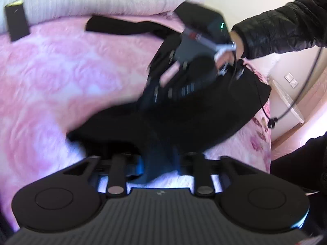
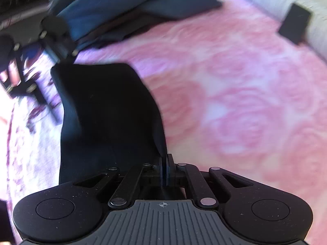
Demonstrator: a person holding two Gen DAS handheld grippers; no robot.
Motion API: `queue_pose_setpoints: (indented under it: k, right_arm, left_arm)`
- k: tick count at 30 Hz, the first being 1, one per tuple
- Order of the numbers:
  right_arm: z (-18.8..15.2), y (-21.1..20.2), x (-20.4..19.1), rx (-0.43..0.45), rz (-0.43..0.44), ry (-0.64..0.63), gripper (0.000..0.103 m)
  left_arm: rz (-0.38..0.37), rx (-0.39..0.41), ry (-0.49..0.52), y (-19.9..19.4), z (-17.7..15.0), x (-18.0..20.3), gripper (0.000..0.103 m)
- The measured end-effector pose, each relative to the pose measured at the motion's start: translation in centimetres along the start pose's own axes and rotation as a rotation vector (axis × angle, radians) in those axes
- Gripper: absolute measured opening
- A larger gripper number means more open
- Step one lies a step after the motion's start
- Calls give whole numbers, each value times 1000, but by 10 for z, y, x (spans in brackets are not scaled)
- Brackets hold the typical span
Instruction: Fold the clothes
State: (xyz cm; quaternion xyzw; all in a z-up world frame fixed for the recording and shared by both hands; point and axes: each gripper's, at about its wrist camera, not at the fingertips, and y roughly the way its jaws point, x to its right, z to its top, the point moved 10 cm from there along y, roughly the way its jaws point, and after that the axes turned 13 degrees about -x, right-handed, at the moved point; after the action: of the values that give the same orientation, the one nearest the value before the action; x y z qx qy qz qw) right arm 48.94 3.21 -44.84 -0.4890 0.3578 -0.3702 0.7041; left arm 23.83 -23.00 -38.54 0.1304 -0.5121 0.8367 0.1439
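On the pink bedspread [image 1: 61, 77] lies a dark garment [image 1: 184, 118], bunched toward the bed's right edge, one strip of it reaching back toward a grey blanket [image 1: 92, 2]. At far left a small black box [image 1: 16, 22] leans on that blanket. The left gripper [image 1: 160, 163] has its fingers set apart with a fold of the cloth running up between them; blur hides whether they press it. Further right, the right gripper [image 2: 166, 169] has its fingers [image 2: 170, 163] pressed together on the garment's edge, the cloth hanging from the pinch. A black-sleeved hand [image 1: 231, 49] holds that gripper above the garment.
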Motion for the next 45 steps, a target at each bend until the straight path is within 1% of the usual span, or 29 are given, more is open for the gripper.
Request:
queue_pose_setpoints:
  k: [2,4,8,10,11,12,13,14,16,18,19,20,23,24,26,27,28,29,30,31,33,35,37,39,41,42,43,44,45]
  right_arm:
    - [-2,-6,15,18,10,73,2]
    - [-6,-8,22,19,24,95,2]
    - [-9,-10,28,20,25,100,2]
    - [-10,-10,35,31,17,123,2]
    - [-11,-12,40,40,2,132,2]
    - [-12,-15,44,51,-29,135,2]
    - [-12,-17,51,61,-62,141,2]
    - [-11,-19,59,71,-90,157,0]
    - [-9,-21,76,85,-148,196,0]
    - [-6,-22,88,88,-159,223,0]
    - [-5,-22,92,89,-152,233,0]
    - [-5,-24,90,92,-125,235,0]
    - [-10,-35,79,106,-99,231,0]
    - [-16,-38,75,98,-106,239,0]
    - [-28,-43,67,83,-123,257,2]
    - [-36,-48,62,83,-138,267,12]
    - [-45,-52,56,83,-159,276,21]
    - [-56,-57,49,86,-190,286,52]
    - [-65,-60,41,85,-218,285,75]
    - [-72,-57,28,74,-240,262,76]
    - [-85,-51,3,51,-285,214,76]
    - [-99,-45,-22,28,-329,167,76]
    - [-112,-40,-47,5,-373,119,76]
    - [-125,-34,-73,-18,-416,72,76]
    - [-138,-29,-98,-41,-460,24,76]
    - [-144,-27,-110,-52,-482,0,74]
    - [-151,-24,-123,-63,-503,-24,65]
    - [-155,-23,-133,-72,-515,-46,30]
    - [-156,-24,-138,-73,-506,-62,7]
  left_arm:
    - [39,-13,-10,0,-7,-11,32]
    - [70,-19,9,2,-9,-19,32]
    - [135,-48,137,19,-3,-24,32]
    - [130,-111,202,34,-4,-20,29]
    - [121,-132,213,37,-4,-19,29]
    - [110,-145,212,38,-2,-19,23]
    - [99,-155,189,37,-1,-22,11]
    - [88,-163,154,34,0,-25,8]
    - [74,-175,92,29,2,-32,8]
    - [69,-178,29,25,2,-39,6]
    - [55,-176,-25,23,3,-44,3]
    - [39,-171,-81,21,5,-49,3]
    - [62,-156,-240,11,4,-73,3]
    - [68,-166,-280,9,1,-79,3]
    - [78,-182,-314,4,-3,-81,5]
    - [76,-177,-324,1,-4,-80,8]
    - [78,-172,-335,-2,-5,-78,20]
    - [88,-168,-348,-3,-5,-78,32]
    - [94,-168,-367,-3,-5,-79,51]
    - [80,-170,-385,0,-5,-78,51]
    - [33,-178,-419,8,-5,-75,47]
    - [20,-202,-429,22,-3,-72,38]
    - [44,-202,-430,30,3,-72,20]
    - [36,-189,-466,28,7,-75,8]
    - [10,-167,-498,20,9,-76,7]
    - [5,-160,-503,15,10,-75,7]
    - [4,-156,-505,10,11,-73,7]
    - [2,-151,-514,3,11,-69,7]
    - [-1,-146,-527,-4,10,-64,6]
